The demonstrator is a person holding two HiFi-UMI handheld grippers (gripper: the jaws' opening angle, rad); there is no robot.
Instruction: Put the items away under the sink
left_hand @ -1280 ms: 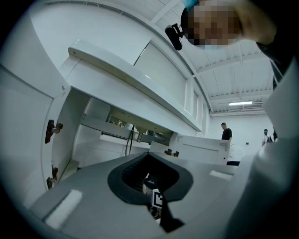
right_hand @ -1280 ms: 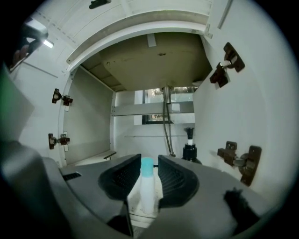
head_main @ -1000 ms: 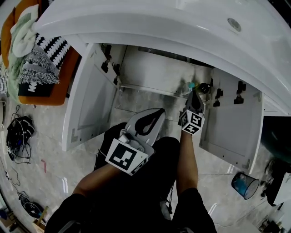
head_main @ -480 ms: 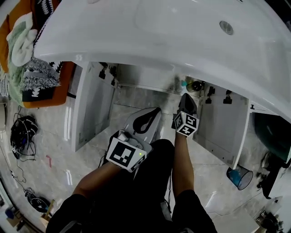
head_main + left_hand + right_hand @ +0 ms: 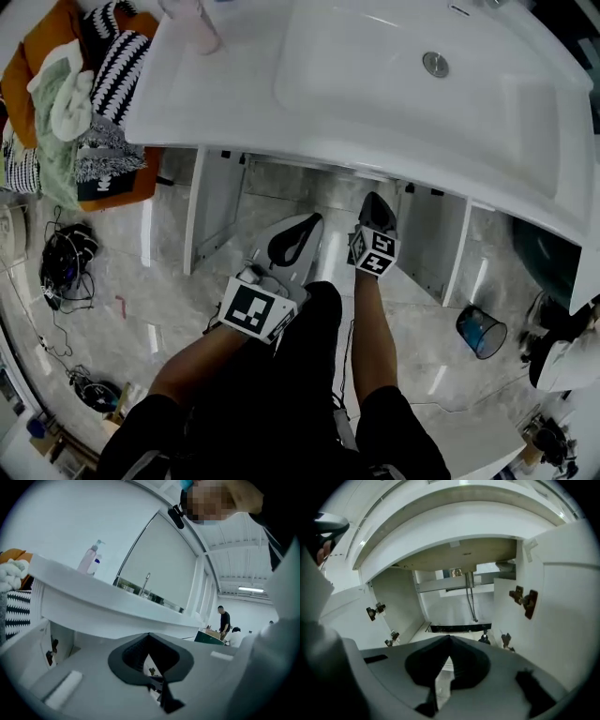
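Head view: cupboard [image 5: 215, 201] interior hidden under sink [image 5: 394, 89]; left tongs [image 5: 313, 218], right tongs [image 5: 375, 198] closed.

We see the head view brightly and evenly lit: the white sink [image 5: 234, 103] glares almost to blank, and pale streaks of reflected light lie on the glossy floor [image 5: 122, 281]. Straight lines bow towards the edges. Both gripper views are fisheye circles with black corners. In the left gripper view a ceiling strip light [image 5: 251, 589] and white walls wash the scene out, while the left gripper [image 5: 150, 639], close to the lens, looks soft. In the right gripper view the cabinet [image 5: 393, 602] lies in mild shadow but stays sharp.
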